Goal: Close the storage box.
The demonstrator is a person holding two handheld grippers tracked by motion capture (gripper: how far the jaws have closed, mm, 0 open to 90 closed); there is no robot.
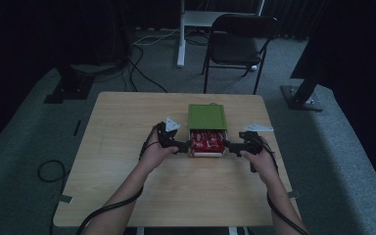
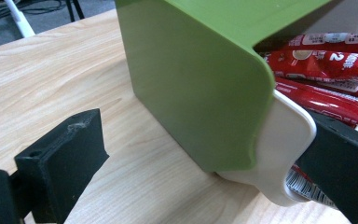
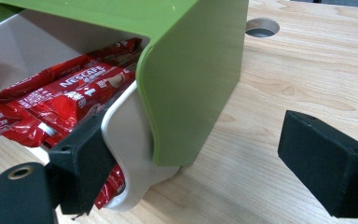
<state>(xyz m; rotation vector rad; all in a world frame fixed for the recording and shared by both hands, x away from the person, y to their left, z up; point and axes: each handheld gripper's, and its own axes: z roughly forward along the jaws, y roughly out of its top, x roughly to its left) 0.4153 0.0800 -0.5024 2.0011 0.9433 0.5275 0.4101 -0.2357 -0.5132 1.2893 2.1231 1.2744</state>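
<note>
A green sleeve [image 1: 206,116] lies mid-table with a white drawer [image 1: 206,153] pulled partway out toward me. Red Nescafe sachets [image 1: 206,141] fill the drawer. My left gripper [image 1: 183,146] is at the drawer's left front corner and my right gripper [image 1: 227,146] at its right front corner. In the left gripper view, the gripper [image 2: 200,177] stands open astride the drawer corner [image 2: 284,140], one jaw over the sachets [image 2: 326,65]. In the right gripper view, the gripper [image 3: 205,170] is open too, its left jaw inside the drawer [image 3: 130,135] beside the sachets [image 3: 70,88], the other outside the sleeve [image 3: 191,70].
The wooden table [image 1: 127,191] has a round hole [image 3: 261,28] behind the sleeve. Beyond its far edge stand a black folding chair [image 1: 240,41] and a white desk leg [image 1: 181,34]. Cables [image 1: 49,171] lie on the carpet at the left.
</note>
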